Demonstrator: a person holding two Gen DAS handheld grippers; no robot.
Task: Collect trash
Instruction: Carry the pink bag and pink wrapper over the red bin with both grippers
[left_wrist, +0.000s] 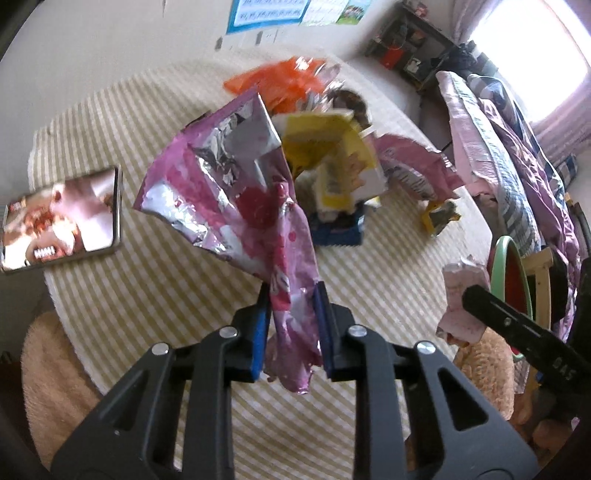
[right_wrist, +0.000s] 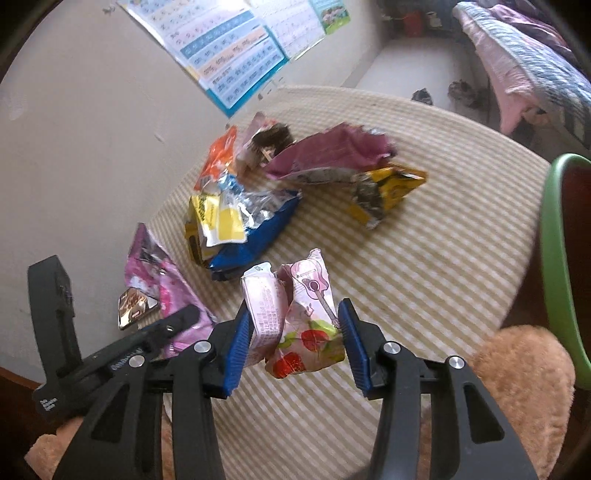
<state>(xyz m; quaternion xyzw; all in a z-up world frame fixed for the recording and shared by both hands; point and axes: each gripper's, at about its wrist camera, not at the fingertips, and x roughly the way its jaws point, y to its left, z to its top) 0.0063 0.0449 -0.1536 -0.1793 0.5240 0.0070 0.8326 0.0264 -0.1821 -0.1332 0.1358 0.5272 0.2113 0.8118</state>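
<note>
My left gripper (left_wrist: 293, 325) is shut on a pink foil snack bag (left_wrist: 236, 192) and holds it above the round striped table (left_wrist: 147, 288). My right gripper (right_wrist: 295, 332) is shut on a crushed pink strawberry milk carton (right_wrist: 295, 317), also lifted off the table. That carton and the right gripper's finger show in the left wrist view (left_wrist: 463, 302). The left gripper and its pink bag show at the left of the right wrist view (right_wrist: 170, 295). A pile of wrappers lies mid-table: orange (right_wrist: 218, 155), yellow (right_wrist: 218, 221), blue (right_wrist: 258, 236), magenta (right_wrist: 332, 151) and yellow-gold (right_wrist: 388, 192).
A green-rimmed bin (right_wrist: 557, 258) stands at the table's right edge. A phone (left_wrist: 62, 218) with a lit screen lies on the table's left side. Fuzzy tan cushions (right_wrist: 524, 387) sit by the near edge. A bed with quilts (left_wrist: 509, 155) is on the right.
</note>
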